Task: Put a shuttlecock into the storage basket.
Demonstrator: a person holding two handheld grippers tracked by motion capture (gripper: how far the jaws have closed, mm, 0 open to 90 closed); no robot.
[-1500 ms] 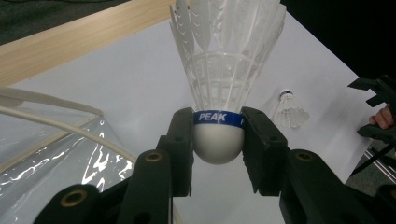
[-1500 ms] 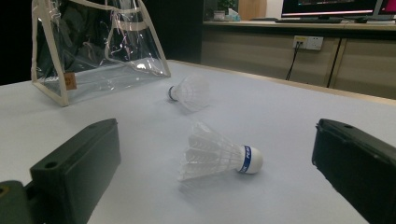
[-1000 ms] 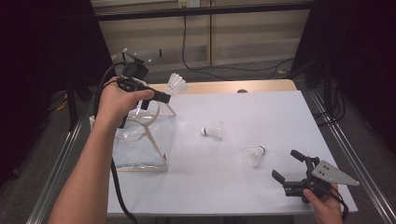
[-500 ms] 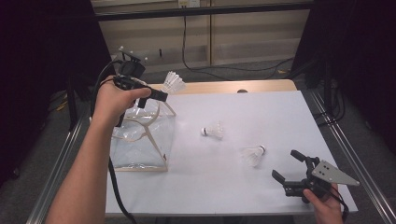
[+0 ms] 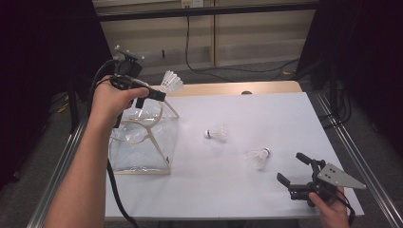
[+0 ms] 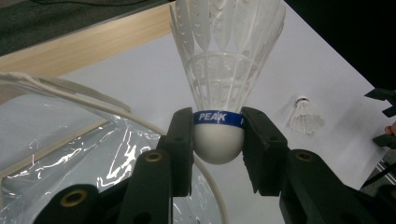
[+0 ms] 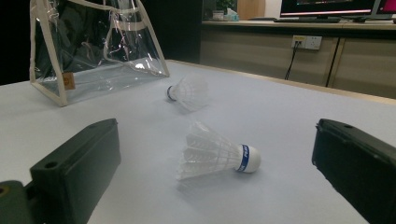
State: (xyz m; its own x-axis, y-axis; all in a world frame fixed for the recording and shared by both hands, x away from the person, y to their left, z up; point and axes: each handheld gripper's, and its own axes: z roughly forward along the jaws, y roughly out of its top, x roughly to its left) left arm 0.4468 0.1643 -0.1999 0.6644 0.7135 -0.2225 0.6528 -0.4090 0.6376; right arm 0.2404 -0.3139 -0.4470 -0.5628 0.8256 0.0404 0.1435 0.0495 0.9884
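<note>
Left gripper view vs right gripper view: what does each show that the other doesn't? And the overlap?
Left gripper view: left hand-held gripper shut on a shuttlecock at its cork, blue PEAK band legible, above the clear bag.
Right gripper view: right hand-held gripper open, a loose shuttlecock lying ahead of its jaws, a second shuttlecock beyond, the bag's tan label.
Both: the bag, the white table, a shuttlecock lying loose.

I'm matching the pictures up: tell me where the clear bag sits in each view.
High view: bag on the table's left side.
Left gripper view: lower left, beside the held shuttlecock.
Right gripper view: upper left, standing upright.
Shared landmark: the white table.
</note>
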